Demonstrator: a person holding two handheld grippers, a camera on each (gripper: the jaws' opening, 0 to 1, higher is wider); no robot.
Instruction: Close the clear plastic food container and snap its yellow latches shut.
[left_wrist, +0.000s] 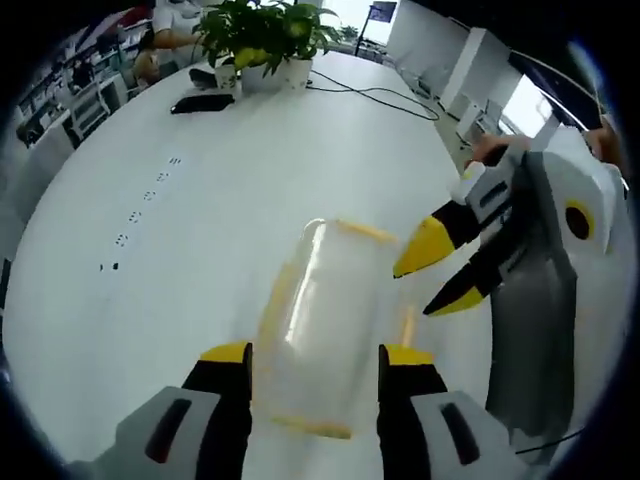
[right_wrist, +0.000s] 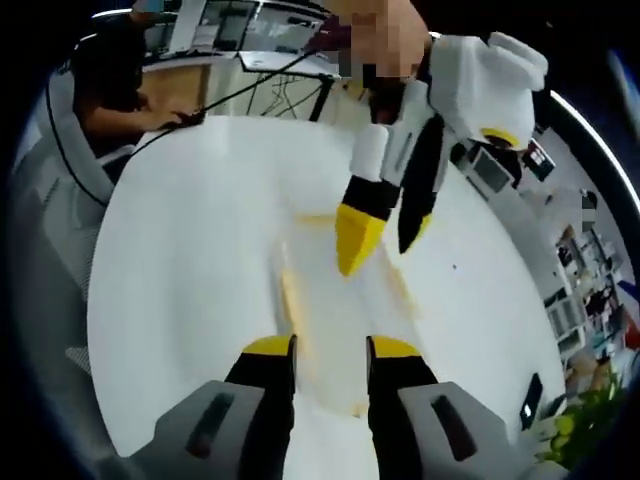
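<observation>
Container (left_wrist: 320, 320) on white table (left_wrist: 200, 230), potted plant (left_wrist: 265, 40) beyond, office desks, both grippers' fingers spread.

Open-plan office.
A long white desk (left_wrist: 250, 170) carries a potted plant (left_wrist: 265, 40) and cables (left_wrist: 375, 95); workstations (left_wrist: 70, 100) line the upper left.

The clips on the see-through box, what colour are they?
Yellow. The latches along the clear container show best in the left gripper view.
</observation>
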